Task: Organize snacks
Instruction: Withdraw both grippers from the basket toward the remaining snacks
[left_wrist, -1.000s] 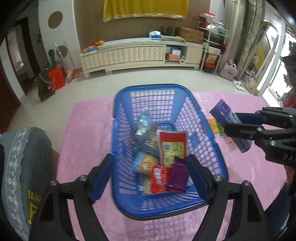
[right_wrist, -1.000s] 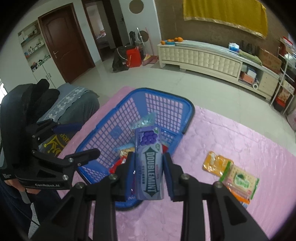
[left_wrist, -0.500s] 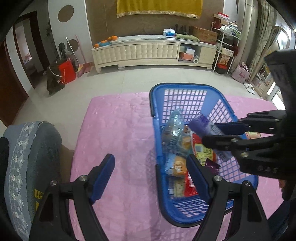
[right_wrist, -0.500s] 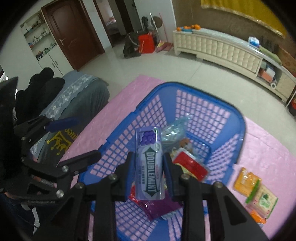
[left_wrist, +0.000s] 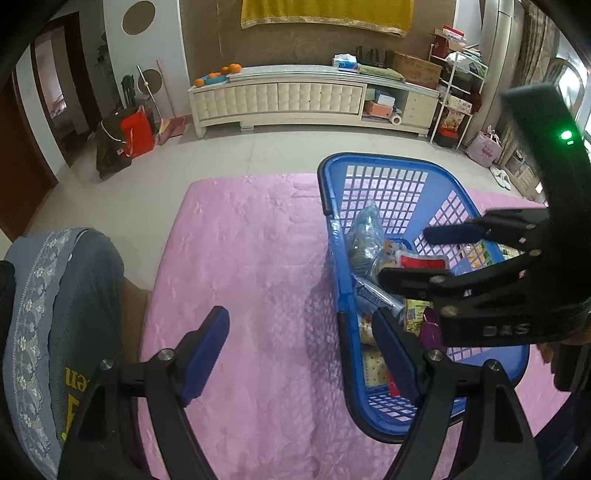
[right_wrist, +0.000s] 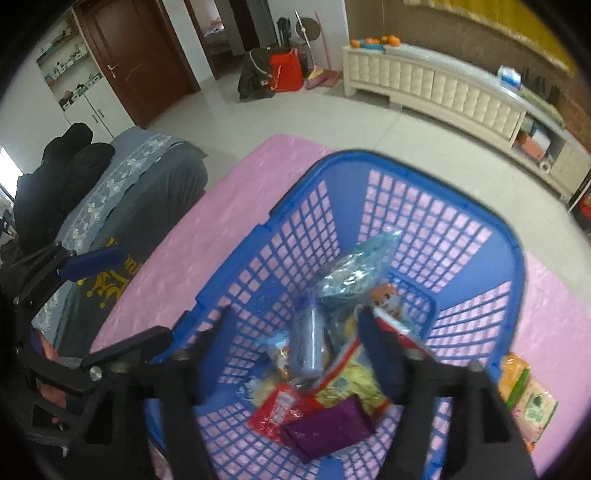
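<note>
Now the right gripper (right_wrist: 299, 339) hangs over the blue basket (right_wrist: 491, 240) with its jaws opening, and the gum pack (right_wrist: 308, 345) lies loose between them, clear of both pads. It is a slim, pale blue-violet packet, lying lengthwise on the heap of snacks in the basket bottom. The right wrist view is blurred, so its print cannot be read there. In the left wrist view, what seems to be the same pack (left_wrist: 373, 297) shows a strip of white lettering under the right gripper's arm (left_wrist: 436, 284).

Around the pack sit a clear crinkled bag (right_wrist: 354, 273), a red packet (right_wrist: 280, 406), a flat purple pouch (right_wrist: 328, 428) and a yellow-green packet (right_wrist: 351, 384). The basket is open lattice plastic and stands on a pink quilted cloth (left_wrist: 251, 266). Two more snack packets (right_wrist: 524, 395), one orange and one pale green, lie on the cloth just beside the basket's right wall.

The left gripper (left_wrist: 299, 350) is spread wide and holds nothing. One finger (left_wrist: 207, 350) is over bare cloth, and the other is above the near left wall of the basket. A grey cushioned seat (left_wrist: 55, 295) borders the cloth at the left.
</note>
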